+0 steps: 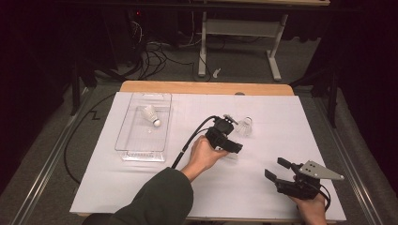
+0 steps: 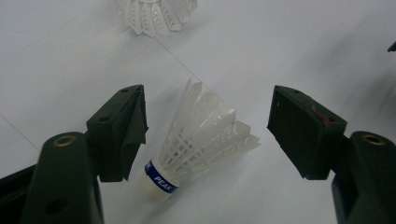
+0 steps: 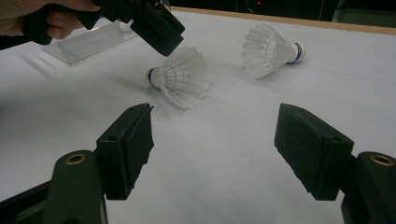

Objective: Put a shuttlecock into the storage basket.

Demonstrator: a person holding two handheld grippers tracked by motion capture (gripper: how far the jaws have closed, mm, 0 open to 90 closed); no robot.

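Looking down from the high view, we see a white sheet covering a wooden table, with a bare strip of wood left along the far edge. Our left gripper hovers near the middle of the sheet, its jaws spread wide. In the left gripper view those jaws stand on either side of a white shuttlecock that lies on its side, cork end toward the camera, with a blue band around the cork. The jaw on the left of that view is very near the cork; the other stands clear of the feathers. A second shuttlecock lies just beyond, toward the far edge, apart from the first. A third shuttlecock lies inside a clear plastic tray on the left part of the sheet, well apart from the gripper. Our right gripper rests low near the front right corner, jaws open and holding nothing. Between the two grippers the sheet lies bare, and a wide bare stretch runs along the front edge.
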